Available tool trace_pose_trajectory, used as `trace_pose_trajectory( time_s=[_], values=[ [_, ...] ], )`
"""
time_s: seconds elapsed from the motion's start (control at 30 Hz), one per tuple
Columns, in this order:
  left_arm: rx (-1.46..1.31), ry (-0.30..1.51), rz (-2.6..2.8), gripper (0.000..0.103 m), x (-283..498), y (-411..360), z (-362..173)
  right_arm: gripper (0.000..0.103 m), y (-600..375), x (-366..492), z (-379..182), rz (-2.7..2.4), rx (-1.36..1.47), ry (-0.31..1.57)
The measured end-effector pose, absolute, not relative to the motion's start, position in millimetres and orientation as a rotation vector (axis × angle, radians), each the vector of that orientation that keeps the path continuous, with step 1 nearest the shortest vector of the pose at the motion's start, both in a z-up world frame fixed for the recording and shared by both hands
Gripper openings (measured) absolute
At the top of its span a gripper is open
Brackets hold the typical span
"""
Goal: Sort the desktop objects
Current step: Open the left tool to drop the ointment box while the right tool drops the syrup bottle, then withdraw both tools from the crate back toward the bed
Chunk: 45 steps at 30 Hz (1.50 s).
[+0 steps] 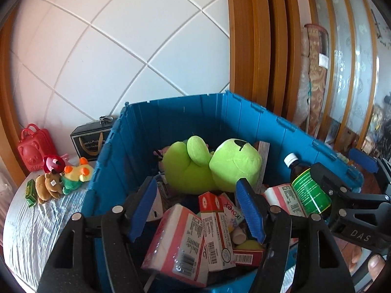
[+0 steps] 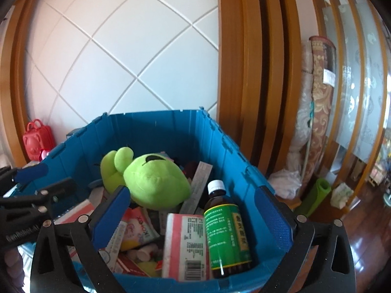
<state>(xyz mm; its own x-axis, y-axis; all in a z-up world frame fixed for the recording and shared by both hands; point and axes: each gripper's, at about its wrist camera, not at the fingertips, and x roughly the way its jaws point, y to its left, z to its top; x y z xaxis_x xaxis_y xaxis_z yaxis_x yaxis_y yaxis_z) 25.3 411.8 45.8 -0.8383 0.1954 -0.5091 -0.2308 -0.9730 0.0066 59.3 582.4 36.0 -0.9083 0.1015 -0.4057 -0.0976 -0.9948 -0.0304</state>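
A blue plastic crate (image 1: 171, 122) (image 2: 156, 131) holds a green plush toy (image 1: 212, 166) (image 2: 151, 183), several red-and-white boxes and tissue packs (image 1: 180, 239) (image 2: 185, 241), and a dark bottle with a green label (image 2: 227, 232) (image 1: 308, 190). My left gripper (image 1: 198, 210) is open and empty above the crate's near side. My right gripper (image 2: 195, 214) is open over the crate's right part; the bottle lies between its fingers, apart from both pads.
Left of the crate, on a pale cloth-covered table (image 1: 36, 219), lie a brown bear (image 1: 47, 188), a yellow-green toy (image 1: 75, 175), a red toy (image 1: 52, 163), a small green box (image 1: 31, 192), a red bear case (image 1: 34, 149) and a black box (image 1: 90, 141). Wooden door frames (image 2: 246, 73) stand behind.
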Motion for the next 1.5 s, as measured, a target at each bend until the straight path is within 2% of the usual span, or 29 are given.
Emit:
trace_pose_trajectory(
  time_s=[0.33, 0.57, 0.87, 1.03, 1.23, 1.5],
  values=[
    [-0.764, 0.076, 2.807, 0.067, 47.4, 390.1, 50.3, 0.103, 568.5, 80.8, 43.2, 2.994, -0.592, -0.013],
    [-0.717, 0.027, 2.883, 0.067, 57.0, 341.2, 54.0, 0.103, 541.8, 94.7, 56.3, 3.063, -0.511, 0.02],
    [-0.765, -0.135, 2.991, 0.067, 46.5, 214.8, 41.5, 0.103, 444.7, 92.9, 82.3, 3.219, -0.321, 0.019],
    [-0.808, -0.118, 3.034, 0.067, 21.5, 122.1, 23.0, 0.103, 368.0, 80.8, 87.3, 3.284, -0.255, 0.078],
    [-0.918, -0.043, 2.999, 0.067, -18.3, 18.4, -2.2, 0.103, 268.1, 44.9, 78.8, 3.237, -0.349, 0.096],
    [-1.054, -0.032, 2.907, 0.067, -73.1, -64.6, -40.0, 0.103, 171.4, -24.6, 39.5, 3.131, -0.581, 0.059]
  ],
)
